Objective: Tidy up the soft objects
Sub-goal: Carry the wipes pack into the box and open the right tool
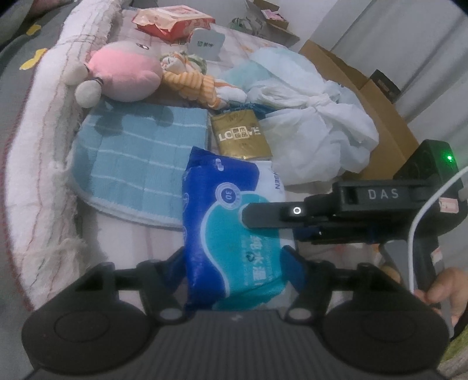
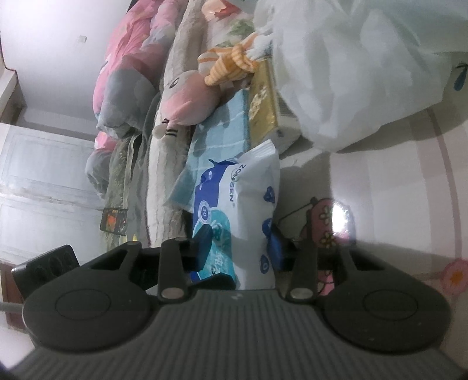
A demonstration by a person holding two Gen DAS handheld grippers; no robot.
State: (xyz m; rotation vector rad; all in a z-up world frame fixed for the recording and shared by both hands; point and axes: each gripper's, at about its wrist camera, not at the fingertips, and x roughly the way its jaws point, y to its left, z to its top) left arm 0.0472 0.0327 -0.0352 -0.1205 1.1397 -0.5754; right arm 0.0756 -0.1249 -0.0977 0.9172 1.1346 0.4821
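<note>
A blue and white pack of wet wipes [image 1: 231, 233] [image 2: 251, 204] stands on edge over the patterned bed sheet [image 2: 395, 181]. My right gripper [image 2: 239, 247] is shut on its near end, one finger on each flat face. In the left wrist view the right gripper [image 1: 254, 222] reaches in from the right, its upper finger [image 1: 263, 216] lying on the pack. My left gripper [image 1: 235, 263] straddles the pack's near end; its fingers stand close beside the pack's edges without visibly squeezing it. Behind lie a pink plush [image 1: 125, 73] [image 2: 187, 99], an orange striped plush [image 1: 190, 81] and a folded light blue towel [image 1: 137, 157].
A gold tissue pack [image 1: 241, 136] and a crumpled white plastic bag [image 1: 316, 131] lie just beyond the wipes. A cardboard box [image 1: 380, 111] stands at the right, a red snack bag [image 1: 172, 23] at the back, a rolled blanket [image 1: 38, 146] along the left. A hand [image 1: 447, 289] holds the right gripper's handle.
</note>
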